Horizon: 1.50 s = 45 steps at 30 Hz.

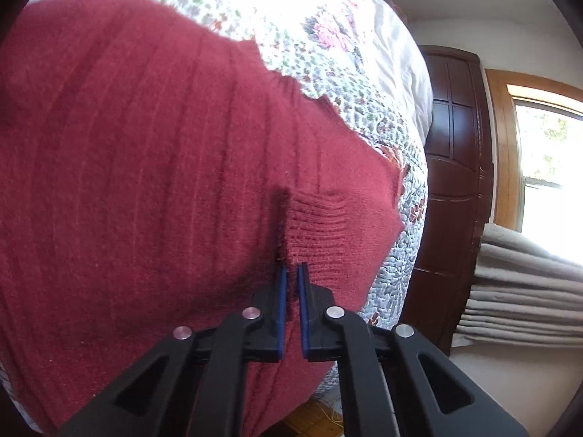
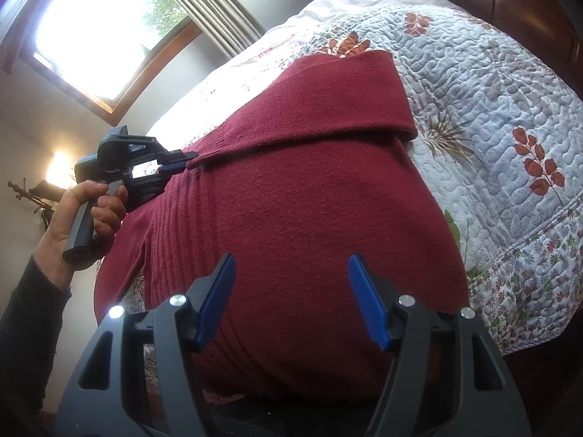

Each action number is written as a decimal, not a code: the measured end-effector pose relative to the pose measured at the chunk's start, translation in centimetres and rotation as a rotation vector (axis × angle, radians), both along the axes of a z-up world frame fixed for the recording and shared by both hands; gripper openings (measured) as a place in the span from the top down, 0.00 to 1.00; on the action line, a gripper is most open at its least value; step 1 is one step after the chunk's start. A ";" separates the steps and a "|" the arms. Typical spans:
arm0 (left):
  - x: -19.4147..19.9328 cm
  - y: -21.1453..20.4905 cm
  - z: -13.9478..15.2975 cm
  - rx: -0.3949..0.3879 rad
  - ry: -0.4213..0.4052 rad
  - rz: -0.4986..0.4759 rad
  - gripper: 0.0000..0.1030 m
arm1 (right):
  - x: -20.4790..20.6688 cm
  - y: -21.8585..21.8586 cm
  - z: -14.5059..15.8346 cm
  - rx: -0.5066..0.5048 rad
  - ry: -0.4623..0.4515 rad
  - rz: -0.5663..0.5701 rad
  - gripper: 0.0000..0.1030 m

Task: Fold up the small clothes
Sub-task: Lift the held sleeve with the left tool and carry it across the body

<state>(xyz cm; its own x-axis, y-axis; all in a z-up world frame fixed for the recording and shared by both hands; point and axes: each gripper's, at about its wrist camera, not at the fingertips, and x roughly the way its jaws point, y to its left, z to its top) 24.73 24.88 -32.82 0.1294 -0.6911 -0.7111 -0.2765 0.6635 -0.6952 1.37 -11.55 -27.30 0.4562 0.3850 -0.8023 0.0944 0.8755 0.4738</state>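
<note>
A dark red knit sweater (image 1: 145, 164) lies spread on a floral quilted bedspread (image 1: 291, 18). My left gripper (image 1: 291, 273) is shut on the ribbed cuff (image 1: 320, 225) of one sleeve, with red fabric pinched between the blue pads. In the right wrist view that sleeve (image 2: 328, 102) lies folded across the sweater's body (image 2: 291, 200). The left gripper (image 2: 186, 160) is at its cuff end, held by a hand (image 2: 73, 211). My right gripper (image 2: 289, 266) hovers open over the near part of the sweater, nothing between its fingers.
The quilt (image 2: 492, 109) extends right of the sweater to the bed's edge. Dark wooden furniture (image 1: 455, 145) stands beyond the bed beside a bright window (image 1: 546, 164) with grey curtains (image 1: 521, 291). A lit lamp (image 2: 60, 167) is at the far left.
</note>
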 end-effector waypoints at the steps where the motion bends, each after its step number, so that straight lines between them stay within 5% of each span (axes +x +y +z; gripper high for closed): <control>1: 0.1 -0.2 0.4 0.000 -0.012 -0.005 0.95 | 0.0 0.1 0.0 -0.001 0.000 0.000 0.38; 9: 1.0 1.0 3.1 -0.025 -0.089 0.006 0.95 | -0.1 -0.1 0.1 0.000 -0.004 -0.011 0.38; 17: -0.2 8.8 6.7 -0.009 -0.174 0.086 0.95 | 0.0 -0.3 -0.2 0.001 0.009 -0.015 0.38; 23: -0.9 13.2 4.5 -0.011 -0.125 0.150 0.95 | 0.3 0.8 -0.2 0.000 0.005 0.020 0.38; 34: -1.9 14.5 -0.5 0.003 -0.068 0.162 0.95 | 0.5 0.6 -0.1 -0.022 0.009 0.019 0.38; 45: -2.9 15.3 1.5 0.014 -0.148 0.198 0.95 | 0.5 0.1 -0.6 -0.018 0.020 0.008 0.38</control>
<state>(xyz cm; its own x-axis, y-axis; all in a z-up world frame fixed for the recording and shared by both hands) 21.84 40.20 -31.28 0.3644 -0.6319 -0.6840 -0.2979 0.6168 -0.7286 1.89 -11.49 -27.88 0.4372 0.3737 -0.8181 0.0970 0.8847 0.4560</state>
